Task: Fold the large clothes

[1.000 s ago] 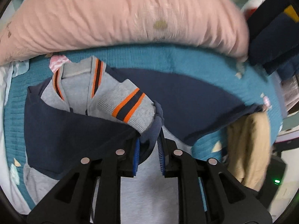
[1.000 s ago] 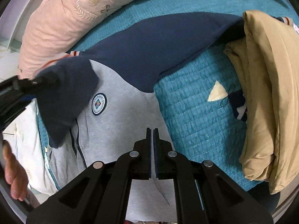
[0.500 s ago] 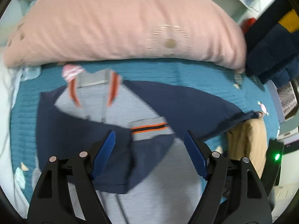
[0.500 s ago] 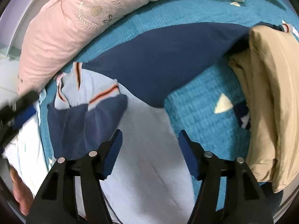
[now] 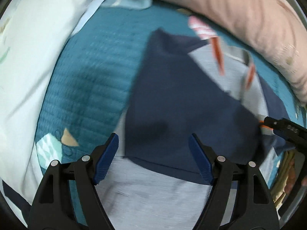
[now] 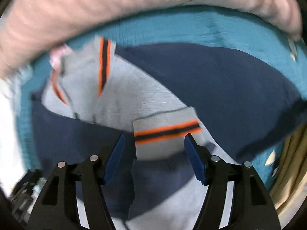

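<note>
A grey and navy jacket (image 5: 184,99) (image 6: 134,99) with orange-striped collar and cuffs lies on the teal bedspread (image 5: 88,72) (image 6: 191,30). One navy sleeve is folded across the chest, its striped cuff (image 6: 165,134) lying between the pads of my right gripper (image 6: 154,155). That gripper stands open above the cuff, pads apart from it. My left gripper (image 5: 153,159) hovers open over the folded navy sleeve near the jacket's left edge, holding nothing. The right gripper's finger (image 5: 284,128) shows at the left view's right edge. Both views are motion-blurred.
A pink pillow (image 5: 239,15) (image 6: 96,9) borders the far side of the bed. White bedding (image 5: 25,67) lies to the left. A tan garment (image 6: 291,164) sits at the right, beside the other outstretched navy sleeve (image 6: 239,80).
Both grippers opened; the left let go of the sleeve cuff, which now lies on the jacket's chest. The left gripper swung toward the jacket's left side; the right moved over the cuff.
</note>
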The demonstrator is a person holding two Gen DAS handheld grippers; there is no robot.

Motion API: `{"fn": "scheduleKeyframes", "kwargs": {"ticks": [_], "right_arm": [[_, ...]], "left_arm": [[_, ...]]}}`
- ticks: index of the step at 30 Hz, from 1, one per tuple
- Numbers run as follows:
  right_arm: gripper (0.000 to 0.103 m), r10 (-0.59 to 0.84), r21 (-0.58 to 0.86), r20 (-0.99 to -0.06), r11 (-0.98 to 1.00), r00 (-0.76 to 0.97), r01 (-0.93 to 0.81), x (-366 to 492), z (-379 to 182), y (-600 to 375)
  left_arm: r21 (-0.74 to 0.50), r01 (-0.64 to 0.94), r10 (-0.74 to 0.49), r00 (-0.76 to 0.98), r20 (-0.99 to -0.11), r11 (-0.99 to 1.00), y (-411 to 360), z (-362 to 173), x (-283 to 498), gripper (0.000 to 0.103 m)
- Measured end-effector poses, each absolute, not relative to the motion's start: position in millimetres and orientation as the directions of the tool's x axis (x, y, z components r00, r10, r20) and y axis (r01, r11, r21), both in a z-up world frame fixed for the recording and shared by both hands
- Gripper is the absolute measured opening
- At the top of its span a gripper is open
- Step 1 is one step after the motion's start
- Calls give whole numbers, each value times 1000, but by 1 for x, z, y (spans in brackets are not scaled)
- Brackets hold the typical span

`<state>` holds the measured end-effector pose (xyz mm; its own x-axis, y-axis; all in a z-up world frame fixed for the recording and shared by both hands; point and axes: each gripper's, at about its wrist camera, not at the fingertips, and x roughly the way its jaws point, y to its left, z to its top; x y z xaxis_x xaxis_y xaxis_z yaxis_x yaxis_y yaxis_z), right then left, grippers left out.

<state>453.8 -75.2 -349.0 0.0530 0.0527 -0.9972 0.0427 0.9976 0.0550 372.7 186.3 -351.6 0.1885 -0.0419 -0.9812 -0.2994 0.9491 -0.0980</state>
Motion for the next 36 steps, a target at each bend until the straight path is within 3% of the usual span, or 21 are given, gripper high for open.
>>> {"fn": "scheduleKeyframes", "kwargs": {"ticks": [3,6,9,14,18,21,23,26,30,32,36], "right_arm": [[42,-66,-66,-998,998,5,5,455,-374,-67],[16,9,12,-999,997,53,70,451,-363,-85],[9,74,88,-989,990,129,107,449,-337,-105],[8,279,309,-907,950,315,48,458,-258,-113],[8,524,519,-724,842,449,-146,453,-172,-108],[8,629,564,-587,769,509,-301,421,-137,-128],[8,590,565,-620,793,517,-229,407,-159,-158],[8,444,507,-759,862,477,3,403,-235,-204],[8,267,318,-936,921,229,227,398,-362,-241],[8,307,366,-925,878,223,308,387,-382,-253],[7,268,330,-937,889,223,318,379,-360,-247]], "left_arm": [[-83,-319,-33,158,-987,944,201,-364,368,76],[-82,-328,-37,142,-989,941,212,-375,364,76],[-93,-349,-49,133,-990,933,219,-382,361,76],[-112,-380,-68,126,-990,918,226,-390,356,76],[-112,-389,-65,132,-989,915,225,-389,350,76],[-128,-399,-75,144,-987,908,221,-385,341,76],[-110,-400,-60,136,-989,910,219,-383,336,76],[-101,-401,-54,128,-990,910,212,-383,335,76],[-77,-398,-33,116,-993,914,204,-384,333,76],[-68,-392,-25,112,-993,917,196,-384,334,76],[-65,-392,-26,103,-994,918,190,-382,335,76]]}}
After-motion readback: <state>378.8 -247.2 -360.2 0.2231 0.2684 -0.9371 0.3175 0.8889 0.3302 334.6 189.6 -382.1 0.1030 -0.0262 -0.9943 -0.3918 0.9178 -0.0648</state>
